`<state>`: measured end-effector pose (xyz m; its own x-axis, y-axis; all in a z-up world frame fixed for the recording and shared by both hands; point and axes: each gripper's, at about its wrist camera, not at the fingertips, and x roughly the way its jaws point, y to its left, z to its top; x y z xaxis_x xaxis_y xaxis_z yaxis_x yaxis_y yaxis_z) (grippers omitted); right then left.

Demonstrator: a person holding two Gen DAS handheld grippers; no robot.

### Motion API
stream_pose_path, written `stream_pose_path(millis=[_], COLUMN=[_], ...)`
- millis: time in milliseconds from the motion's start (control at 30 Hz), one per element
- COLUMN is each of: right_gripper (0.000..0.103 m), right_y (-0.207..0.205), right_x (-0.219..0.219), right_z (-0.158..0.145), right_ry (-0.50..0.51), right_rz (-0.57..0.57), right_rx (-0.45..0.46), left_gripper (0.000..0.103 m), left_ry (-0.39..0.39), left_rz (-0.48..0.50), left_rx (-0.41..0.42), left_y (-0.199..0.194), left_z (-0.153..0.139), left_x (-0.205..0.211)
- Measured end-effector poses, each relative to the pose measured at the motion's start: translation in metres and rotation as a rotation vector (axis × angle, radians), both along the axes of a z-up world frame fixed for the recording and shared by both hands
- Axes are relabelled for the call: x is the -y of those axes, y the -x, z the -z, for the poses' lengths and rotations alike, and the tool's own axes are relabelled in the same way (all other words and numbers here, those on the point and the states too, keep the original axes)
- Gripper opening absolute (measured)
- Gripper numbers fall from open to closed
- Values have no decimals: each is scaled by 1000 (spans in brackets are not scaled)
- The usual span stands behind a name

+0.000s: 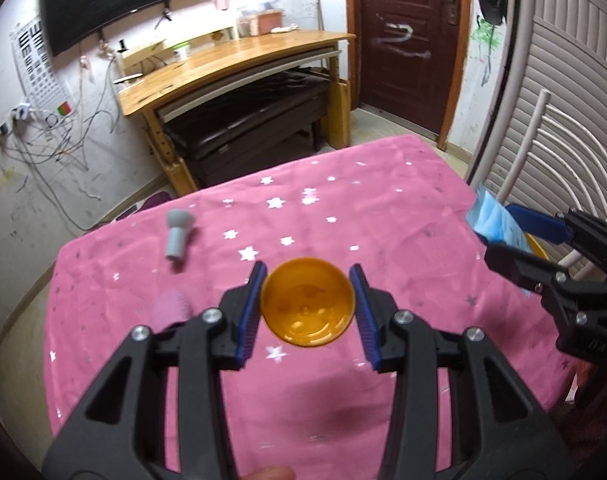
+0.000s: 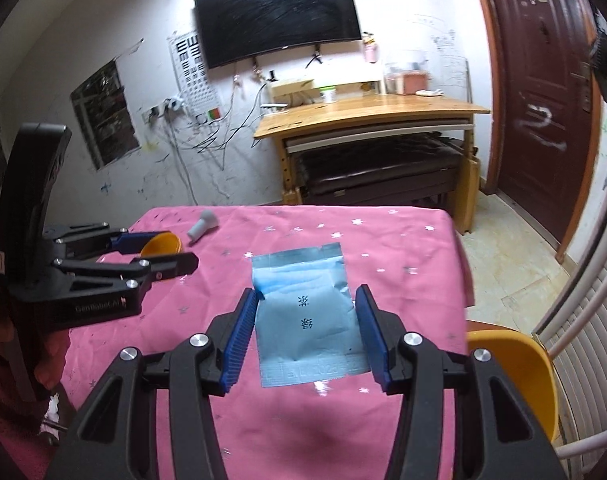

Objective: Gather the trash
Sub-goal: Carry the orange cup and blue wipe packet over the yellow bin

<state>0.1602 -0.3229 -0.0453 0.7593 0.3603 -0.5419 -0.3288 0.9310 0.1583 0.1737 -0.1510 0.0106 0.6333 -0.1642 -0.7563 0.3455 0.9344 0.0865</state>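
An orange cup sits between the fingers of my left gripper, which touch or nearly touch its sides; it shows in the right wrist view too. A blue-silver foil packet lies between the open fingers of my right gripper, apparently flat on the pink star cloth. The packet also shows at the right gripper in the left wrist view. A grey plastic piece lies on the cloth at the far left, also seen from the right.
A pink object lies by my left gripper's left finger. A yellow chair stands at the table's right edge. A wooden desk with a dark bench under it stands beyond, and a brown door is at the back right.
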Motion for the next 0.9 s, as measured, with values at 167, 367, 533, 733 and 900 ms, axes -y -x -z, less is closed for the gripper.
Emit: stream_pose_path(millis=[167, 367, 533, 733, 900], right_gripper=[45, 45, 45, 45, 45], right_y=[6, 9, 8, 1, -9], right_x=[33, 85, 125, 153, 171], right_z=[-2, -1, 8, 27, 48], right_ry=[-26, -76, -100, -57, -21], right_rz=[69, 197, 301, 418, 481], right_rx=[21, 36, 25, -12, -65], left_gripper=[40, 40, 40, 40, 40], left_ry=[-17, -15, -12, 15, 65], left_rz=[44, 110, 162, 216, 241], left_rx=[-10, -14, -25, -36, -71], left_y=[0, 2, 4, 5, -1], left_z=[3, 3, 4, 6, 7], left_x=[30, 68, 101, 135, 160])
